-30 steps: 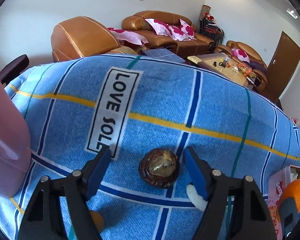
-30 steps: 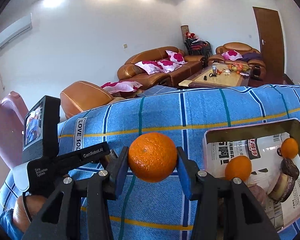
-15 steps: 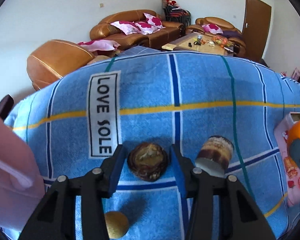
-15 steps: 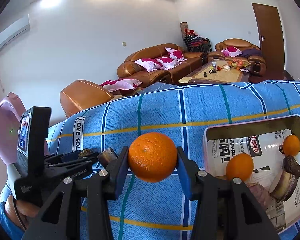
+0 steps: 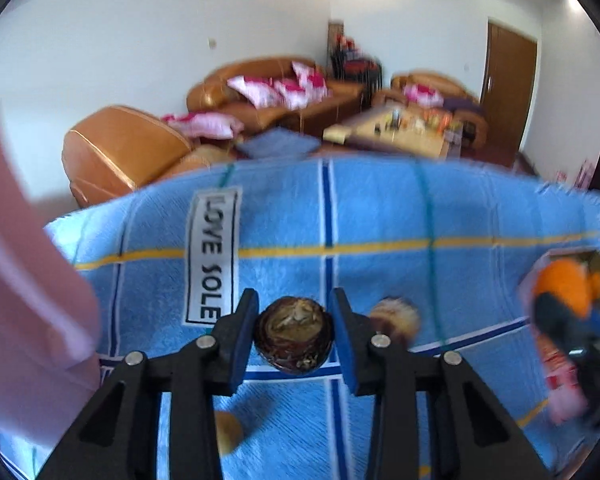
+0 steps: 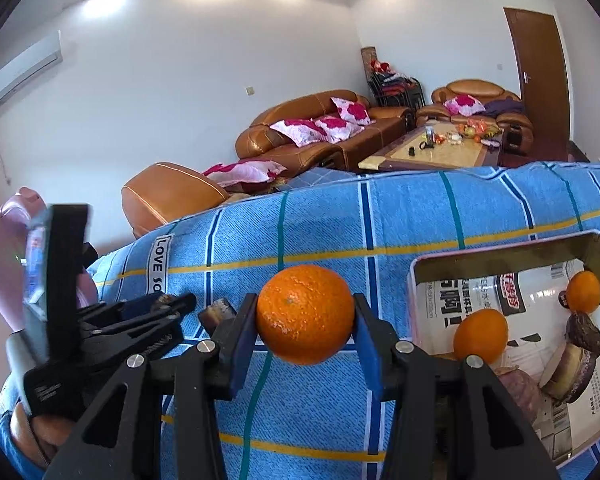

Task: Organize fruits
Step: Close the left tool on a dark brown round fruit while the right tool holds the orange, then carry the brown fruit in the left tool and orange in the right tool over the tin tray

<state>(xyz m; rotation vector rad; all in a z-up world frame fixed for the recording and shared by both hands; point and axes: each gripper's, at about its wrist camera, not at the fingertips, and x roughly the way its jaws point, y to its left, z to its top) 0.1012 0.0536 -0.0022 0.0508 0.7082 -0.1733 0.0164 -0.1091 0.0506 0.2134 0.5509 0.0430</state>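
Note:
My left gripper [image 5: 294, 310] has its jaws closing; both blue pads touch a dark brown round fruit [image 5: 293, 334], held just above the blue checked cloth [image 5: 380, 208]. My right gripper [image 6: 305, 308] is shut on an orange [image 6: 306, 314] and hovers over the cloth, left of a pink-rimmed box [image 6: 500, 248]. That box holds two more oranges [image 6: 480, 334] and some dark brown fruit pieces [image 6: 584, 332]. The right wrist view shows the left gripper [image 6: 180, 306] low at the left. The left wrist view is blurred.
A second brown fruit [image 5: 394, 316] lies on the cloth right of the left gripper, and a small tan one [image 5: 226, 432] sits below it. A pink chair back [image 5: 20, 280] rises at the left. Brown sofas [image 6: 320, 128] and a coffee table [image 6: 440, 152] stand beyond the cloth.
The left jaws have drawn in from wide apart onto the dark brown fruit, and the gripper has rolled and risen a little. The right gripper and its orange have stayed put.

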